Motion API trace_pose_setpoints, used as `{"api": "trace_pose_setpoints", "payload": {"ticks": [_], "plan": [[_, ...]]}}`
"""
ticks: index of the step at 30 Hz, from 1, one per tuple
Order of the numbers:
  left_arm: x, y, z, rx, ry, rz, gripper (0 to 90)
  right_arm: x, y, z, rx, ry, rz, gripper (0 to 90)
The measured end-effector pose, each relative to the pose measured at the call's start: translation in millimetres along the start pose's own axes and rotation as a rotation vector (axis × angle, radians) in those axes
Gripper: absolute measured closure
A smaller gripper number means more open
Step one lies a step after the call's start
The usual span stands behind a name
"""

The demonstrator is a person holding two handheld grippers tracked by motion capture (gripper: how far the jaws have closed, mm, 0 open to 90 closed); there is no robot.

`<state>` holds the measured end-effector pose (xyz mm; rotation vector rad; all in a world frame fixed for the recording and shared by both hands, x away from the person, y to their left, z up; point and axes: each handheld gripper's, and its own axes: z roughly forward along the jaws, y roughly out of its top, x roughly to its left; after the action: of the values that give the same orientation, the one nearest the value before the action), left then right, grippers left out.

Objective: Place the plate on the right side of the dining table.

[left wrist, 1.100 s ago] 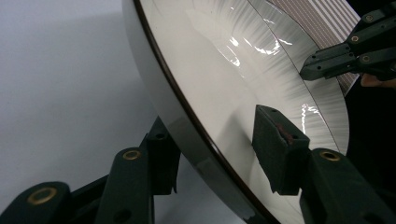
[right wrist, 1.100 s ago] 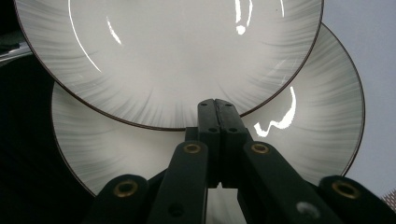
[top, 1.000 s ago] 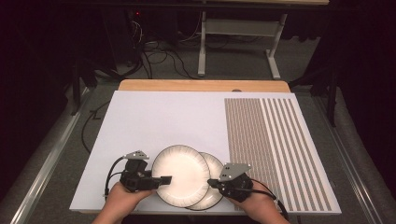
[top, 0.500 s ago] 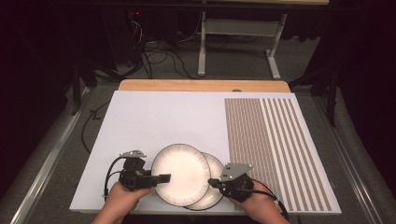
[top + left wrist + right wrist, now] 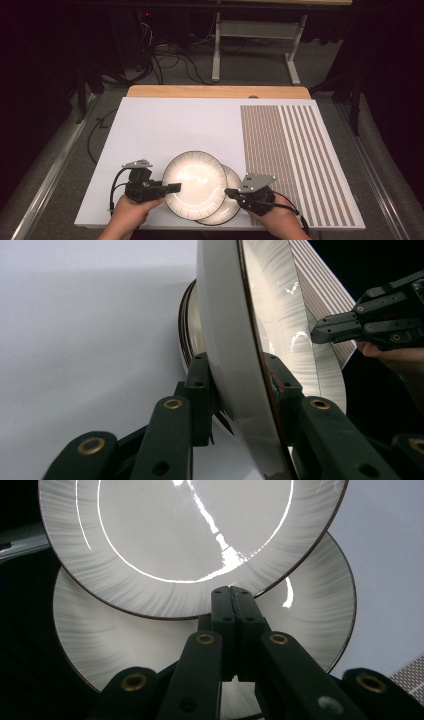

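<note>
Plates overlap at the six o'clock edge of a white counter (image 5: 165, 125), an upper plate (image 5: 195, 184) resting partly over a lower plate (image 5: 231, 197) that peeks out toward four o'clock. The left hand-held gripper (image 5: 172, 188), at nine o'clock of the upper plate, has just been closing its jaws and now grasps that plate's rim. The right hand-held gripper (image 5: 231, 191), at three o'clock of the pair, is clenched with nothing between its jaws, its tip lying over the lower plate beside the upper plate's edge.

From above, both plates read as flat discs with grey streaked borders, and a panel of brown stripes (image 5: 295, 160) covers the counter at three o'clock. The left gripper view adds what the high view cannot: the upper plate (image 5: 235, 355) seen edge-on, one jaw on its pale underside and the other on its glossy face, its dark rim line clear, the lower plate (image 5: 187, 335) behind it, and the other hand-held gripper (image 5: 320, 332) reaching in from three o'clock. The right gripper view shows the right hand-held gripper (image 5: 230, 592) with jaws pressed flat together, pointing at twelve o'clock to where the upper plate (image 5: 190, 535) laps over the lower plate (image 5: 120, 640).
</note>
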<state>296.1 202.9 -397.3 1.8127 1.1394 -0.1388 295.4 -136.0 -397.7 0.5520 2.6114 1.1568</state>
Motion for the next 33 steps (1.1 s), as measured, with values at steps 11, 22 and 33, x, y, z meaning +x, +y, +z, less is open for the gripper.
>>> {"api": "trace_pose_setpoints", "payload": {"ticks": [11, 22, 33], "plan": [[-0.7, 1.0, -5.8, -0.066, -0.015, 0.012, 75.0, -3.0, -0.5, -8.9, -0.044, -0.008, 0.020, 87.4], [-5.0, 2.2, -11.8, -0.127, -0.012, 0.062, 77.8, -10.4, -3.2, -17.5, -0.068, -0.033, 0.049, 84.2], [-5.3, 2.9, -19.2, -0.199, 0.043, 0.117, 78.3, -18.4, -7.7, -29.8, -0.089, -0.077, 0.093, 79.1]]}}
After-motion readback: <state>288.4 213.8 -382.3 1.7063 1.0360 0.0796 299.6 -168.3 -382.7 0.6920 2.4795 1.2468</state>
